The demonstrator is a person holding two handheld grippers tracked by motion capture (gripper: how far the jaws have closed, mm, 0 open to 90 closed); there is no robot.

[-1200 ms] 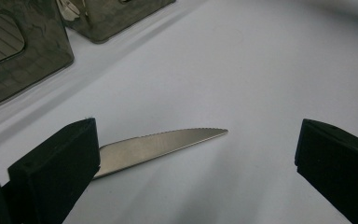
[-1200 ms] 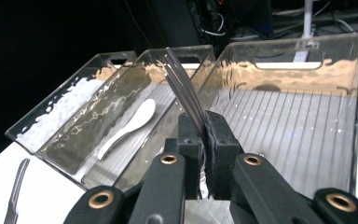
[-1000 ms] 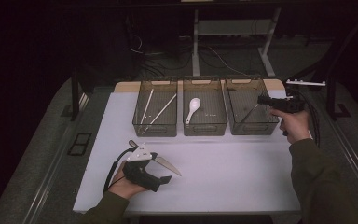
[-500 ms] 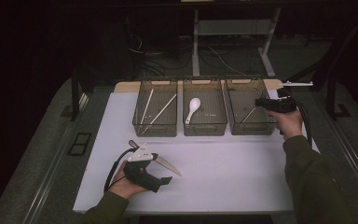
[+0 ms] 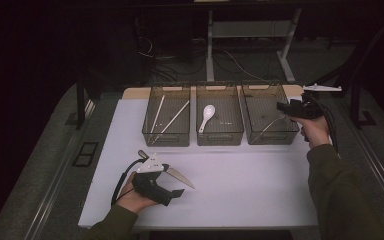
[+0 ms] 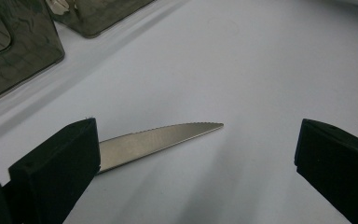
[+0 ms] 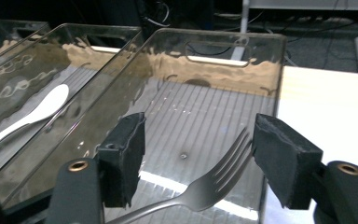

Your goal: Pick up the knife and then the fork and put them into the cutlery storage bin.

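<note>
fork in right bin, knife on desk

my right claw (image 7: 196, 158) hangs over the right bin (image 7: 261, 60); its jaws have just been opening, the fork (image 7: 205, 189) lying loose between them in the bin. my left claw (image 6: 196, 154) rests on the desk (image 6: 261, 70), jaws wide apart, knife (image 6: 158, 140) blade lying flat between them.

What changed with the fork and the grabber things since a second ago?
The right gripper has just been opening its jaws over the right bin; the fork lies between them, no longer pinched. The hand slid slightly toward the bin. The left gripper, the knife, the spoon and the chopsticks stayed put.
</note>
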